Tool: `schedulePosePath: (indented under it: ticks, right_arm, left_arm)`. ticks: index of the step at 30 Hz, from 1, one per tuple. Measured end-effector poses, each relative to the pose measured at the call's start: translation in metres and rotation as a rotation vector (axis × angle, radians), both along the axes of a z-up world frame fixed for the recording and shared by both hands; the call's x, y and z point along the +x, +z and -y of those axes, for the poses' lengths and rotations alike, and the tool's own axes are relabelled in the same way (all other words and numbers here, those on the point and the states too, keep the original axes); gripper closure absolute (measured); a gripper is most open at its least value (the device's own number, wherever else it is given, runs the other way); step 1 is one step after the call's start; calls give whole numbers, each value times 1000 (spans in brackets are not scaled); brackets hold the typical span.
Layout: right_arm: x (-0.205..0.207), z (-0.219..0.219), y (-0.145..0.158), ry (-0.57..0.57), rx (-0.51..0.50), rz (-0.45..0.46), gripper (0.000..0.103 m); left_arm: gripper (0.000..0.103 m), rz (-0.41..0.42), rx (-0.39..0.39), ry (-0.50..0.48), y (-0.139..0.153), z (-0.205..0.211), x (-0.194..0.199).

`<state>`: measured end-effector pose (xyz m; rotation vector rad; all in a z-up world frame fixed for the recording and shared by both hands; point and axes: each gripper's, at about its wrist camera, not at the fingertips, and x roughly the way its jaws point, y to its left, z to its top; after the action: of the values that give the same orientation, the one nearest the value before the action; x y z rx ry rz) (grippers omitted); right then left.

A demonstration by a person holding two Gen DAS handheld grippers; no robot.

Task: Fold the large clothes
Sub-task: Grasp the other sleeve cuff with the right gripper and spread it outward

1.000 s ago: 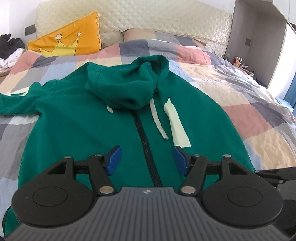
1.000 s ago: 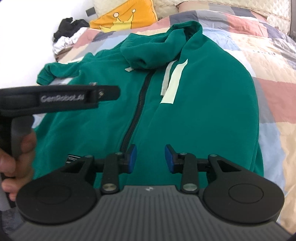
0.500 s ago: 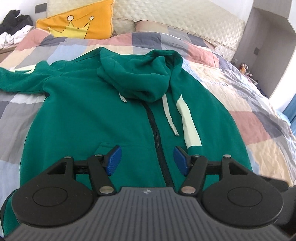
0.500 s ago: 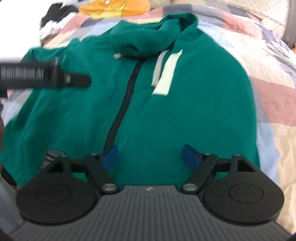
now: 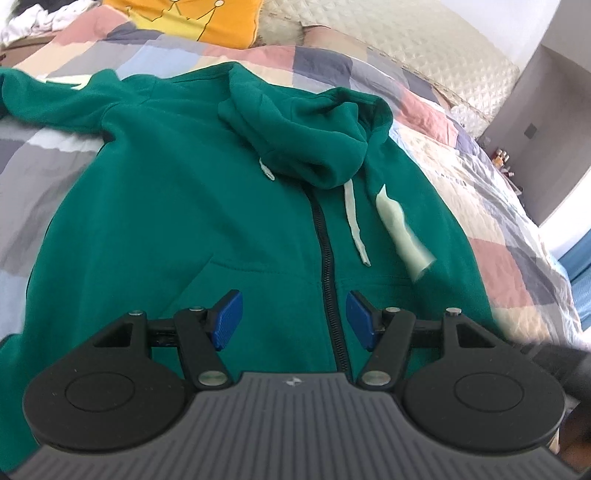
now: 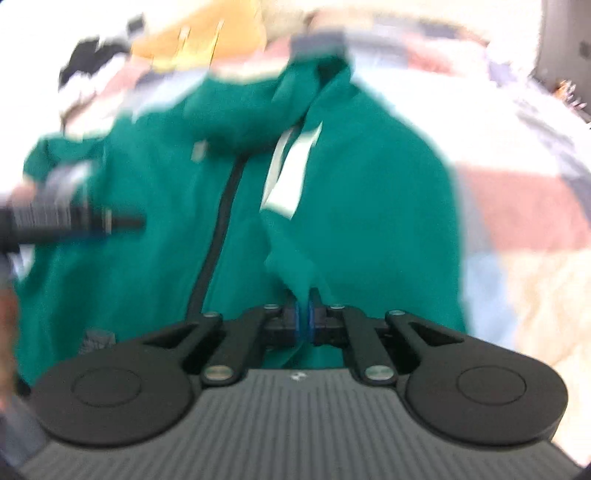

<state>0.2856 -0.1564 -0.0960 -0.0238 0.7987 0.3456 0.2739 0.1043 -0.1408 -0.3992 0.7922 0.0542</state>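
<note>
**Green hoodie on the patchwork bed, right tool pinching its front**

A bed fills both views, covered by a patchwork quilt [image 5: 491, 155] of pink, cream, grey and pale blue squares. A cream quilted headboard [image 5: 436, 48] runs along the far side, with an orange pillow [image 5: 192, 14] bearing a crown print leaning at it. At the right stands a grey cabinet wall [image 5: 554, 129], with small bottles at its foot, too small to tell apart. A heap of dark and white clothes [image 6: 92, 70] lies at the far left corner of the bed.

The green zip hoodie [image 5: 177, 221] lies front up across the quilt, its hood flopped forward over the chest, its dark zipper [image 5: 327, 266] closed, white drawstrings [image 5: 356, 225] trailing and a pale strip [image 5: 400, 229] beside them.

The left tool [image 5: 293, 319] hangs over the lower front with its blue pads apart on either side of the zipper, nothing between them. The right tool [image 6: 303, 314] has just closed: its pads are pressed together on a ridge of green fabric right of the zipper, which is pulled up into a fold.

The right wrist view is badly smeared; the dark bar at its left edge is hard to read. The hoodie's hem is hidden behind both tools, and one sleeve [image 5: 44, 96] is cut off at the left edge.
</note>
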Motion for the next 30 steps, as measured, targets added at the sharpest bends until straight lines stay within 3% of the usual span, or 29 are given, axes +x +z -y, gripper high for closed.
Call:
schedulePosePath:
  ticks: [4,10,16,19,24,30]
  right_arm:
    - [40,36,60,-76,-49,136,96]
    - [131,96,126,-289,-296,321,96]
    - [218,168,157,-509,-401,385,97]
    - [250,205,166,-582,-394,374,98]
    - [307,249,150,-656,-350,319,98]
    - [375,270,52,-699,-371,170,98]
  left_arm:
    - [35,-5,-7,-3,-2,2,2]
    - [35,-12,-16,-10,-8,7,15]
    - [36,-58,12,-5,-24,10,30]
    - [35,-53,-5,-1,-29,8,38]
    - [35,-17,19,9,-33,11,57]
    - [35,16,92,14,-40,13,79]
